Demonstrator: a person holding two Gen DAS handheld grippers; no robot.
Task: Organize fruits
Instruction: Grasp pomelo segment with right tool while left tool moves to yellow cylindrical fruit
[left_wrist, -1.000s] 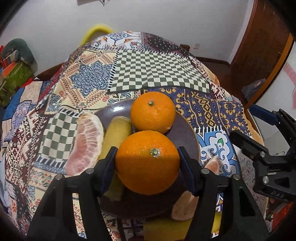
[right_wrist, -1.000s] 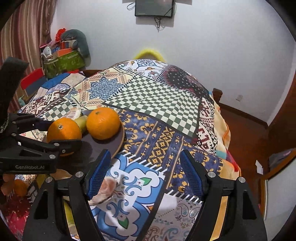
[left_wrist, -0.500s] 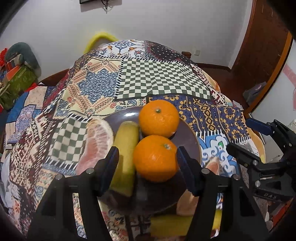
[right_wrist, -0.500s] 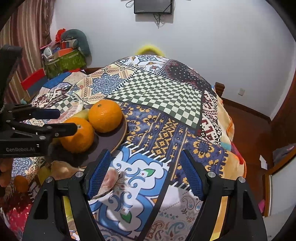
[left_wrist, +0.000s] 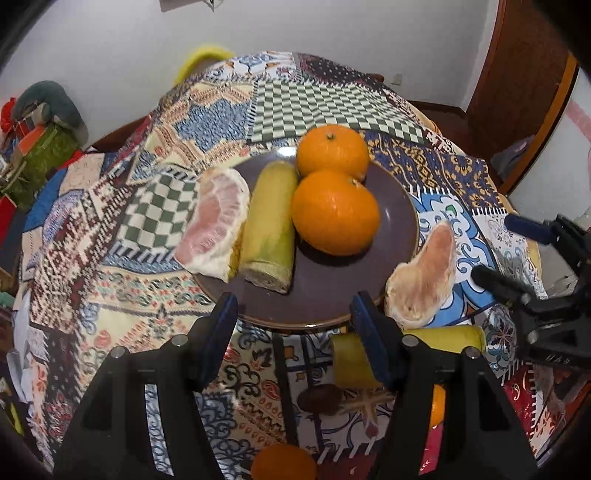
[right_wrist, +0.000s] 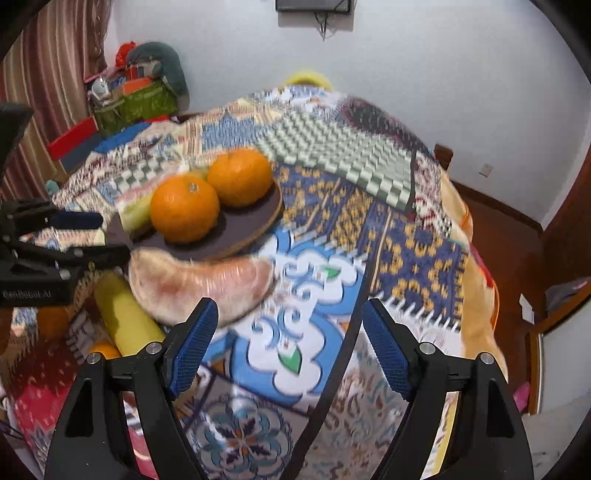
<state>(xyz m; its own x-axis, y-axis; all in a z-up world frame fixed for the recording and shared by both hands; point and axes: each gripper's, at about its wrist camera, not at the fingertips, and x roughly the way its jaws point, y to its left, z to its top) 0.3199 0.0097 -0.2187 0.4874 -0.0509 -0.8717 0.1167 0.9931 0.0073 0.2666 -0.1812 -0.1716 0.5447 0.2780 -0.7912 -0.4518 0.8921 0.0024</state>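
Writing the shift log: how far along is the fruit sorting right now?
Done: the plate holds two oranges, a yellow fruit piece and a pomelo wedge at its rim. In hand: nothing; the left gripper and right gripper are both open and empty. Left: a second pomelo wedge, another yellow piece and a small orange lie on the cloth off the plate.

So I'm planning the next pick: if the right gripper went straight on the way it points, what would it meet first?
Probably only the patchwork cloth. The right gripper is open, and the pomelo wedge lies just left of its line, near its left finger. Depth is hard to judge here.
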